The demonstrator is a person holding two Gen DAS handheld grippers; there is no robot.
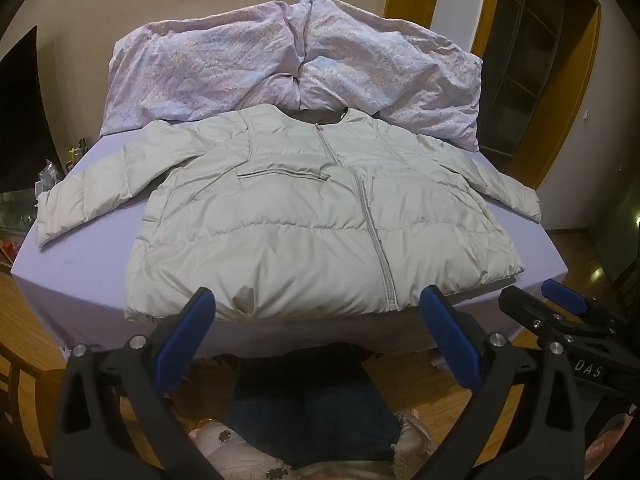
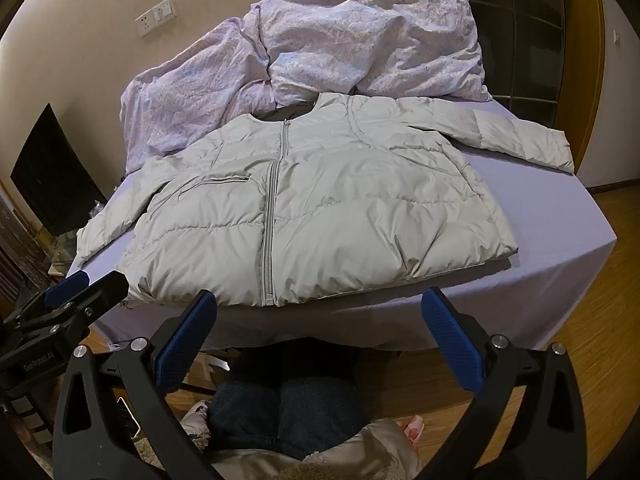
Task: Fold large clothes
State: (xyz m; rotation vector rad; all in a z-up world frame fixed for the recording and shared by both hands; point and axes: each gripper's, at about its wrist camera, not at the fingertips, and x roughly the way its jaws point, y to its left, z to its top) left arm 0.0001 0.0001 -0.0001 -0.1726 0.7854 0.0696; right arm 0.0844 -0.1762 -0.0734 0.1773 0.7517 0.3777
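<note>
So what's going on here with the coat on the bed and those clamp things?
A person is standing at the foot of a bed with a two-finger gripper in each hand, about to fold the pale puffer jacket. It lies flat, zipped, sleeves spread out. The left gripper and right gripper are both wide open, hanging just short of the jacket's hem and touching nothing. A rumpled floral duvet is heaped behind it.
</note>
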